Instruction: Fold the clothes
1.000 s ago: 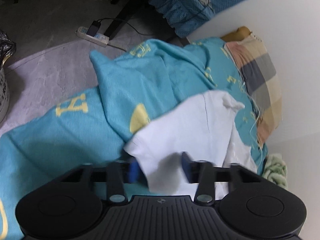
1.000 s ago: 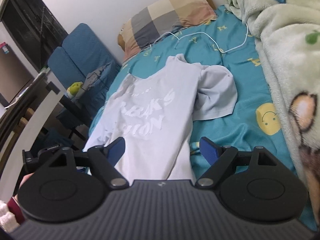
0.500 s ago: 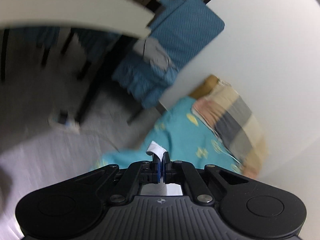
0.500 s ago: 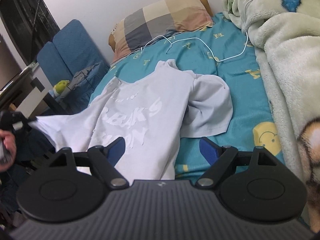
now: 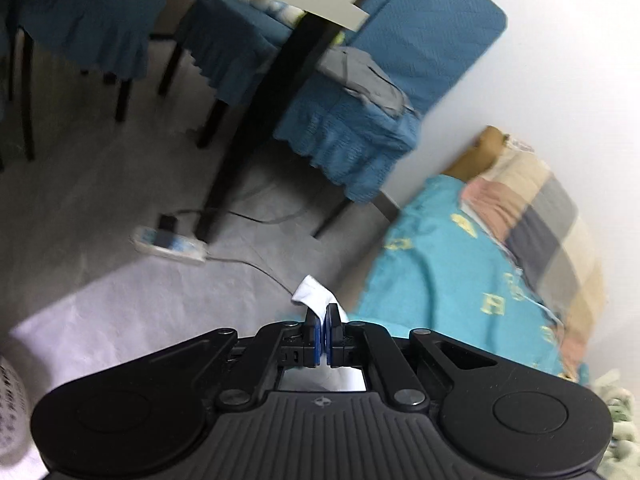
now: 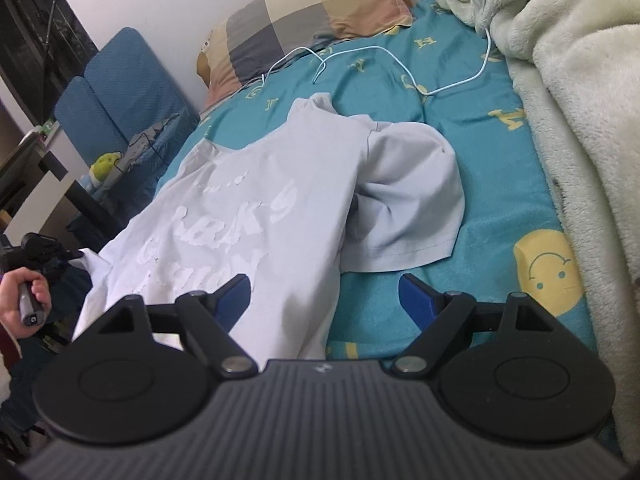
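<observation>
A pale grey T-shirt (image 6: 280, 208) with white lettering lies spread on the teal bed sheet (image 6: 492, 216), one sleeve folded out to the right. My left gripper (image 5: 324, 320) is shut on a white corner of the T-shirt (image 5: 312, 294), held out past the bed's edge over the floor. In the right wrist view that left gripper (image 6: 76, 256) pulls the shirt's hem corner taut at the far left, gripped by a person's hand (image 6: 24, 292). My right gripper (image 6: 324, 294) stands open just above the shirt's lower edge, nothing between its fingers.
A checked pillow (image 6: 304, 16) and a white cable (image 6: 400, 64) lie at the head of the bed. A fleecy blanket (image 6: 568, 92) fills the right side. Blue-covered chairs (image 5: 360, 120), a dark table leg (image 5: 256, 120) and a power strip (image 5: 168, 246) stand on the floor beside the bed.
My left gripper closed on the shirt's corner and swung away from the bed toward the floor side, stretching the shirt out. My right gripper moved lower and closer to the shirt, still open.
</observation>
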`<state>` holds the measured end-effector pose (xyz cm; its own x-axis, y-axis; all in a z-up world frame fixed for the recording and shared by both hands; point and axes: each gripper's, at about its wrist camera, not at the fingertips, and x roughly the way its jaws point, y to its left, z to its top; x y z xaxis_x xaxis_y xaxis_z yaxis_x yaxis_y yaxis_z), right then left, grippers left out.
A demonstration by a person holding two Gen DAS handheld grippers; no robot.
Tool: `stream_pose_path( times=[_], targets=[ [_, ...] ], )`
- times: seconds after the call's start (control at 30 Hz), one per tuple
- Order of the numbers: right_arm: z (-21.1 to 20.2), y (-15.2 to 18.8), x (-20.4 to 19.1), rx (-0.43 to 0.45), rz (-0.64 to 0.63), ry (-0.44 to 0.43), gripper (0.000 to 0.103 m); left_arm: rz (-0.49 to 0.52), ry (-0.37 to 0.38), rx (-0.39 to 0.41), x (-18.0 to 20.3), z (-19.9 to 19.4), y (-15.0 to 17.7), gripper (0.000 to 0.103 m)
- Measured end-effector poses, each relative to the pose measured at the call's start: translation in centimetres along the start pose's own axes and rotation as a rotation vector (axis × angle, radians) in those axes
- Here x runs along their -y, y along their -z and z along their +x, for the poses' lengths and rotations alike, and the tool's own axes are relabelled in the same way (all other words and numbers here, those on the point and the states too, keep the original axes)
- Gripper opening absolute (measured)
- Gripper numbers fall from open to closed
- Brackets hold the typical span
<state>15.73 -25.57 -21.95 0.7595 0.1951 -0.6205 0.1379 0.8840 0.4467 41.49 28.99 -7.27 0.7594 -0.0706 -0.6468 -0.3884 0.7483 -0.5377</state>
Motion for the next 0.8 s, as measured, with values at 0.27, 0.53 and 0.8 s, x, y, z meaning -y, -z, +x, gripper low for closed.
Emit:
stream_pose_path(
  times=[0.27,0.53,0.8],
  targets=[
    [-0.9,0.0,-0.4,0.015,-0.003,-0.011,0.083,0.1,0.249,0.059,3.3,-6.1,-1.0,0.003],
    [-1.2,0.0,-0.4,0.009,-0.003,-0.026,0.083,-0.148,0.029,0.008,-7.4,-4.4,3.5,0.029],
    [-1.1,0.2,-0.4,-0.016,0.023,-0.059,0.083,-0.234,0.136,-0.036,-11.3,-4.5,4.6,0.051]
  ],
)
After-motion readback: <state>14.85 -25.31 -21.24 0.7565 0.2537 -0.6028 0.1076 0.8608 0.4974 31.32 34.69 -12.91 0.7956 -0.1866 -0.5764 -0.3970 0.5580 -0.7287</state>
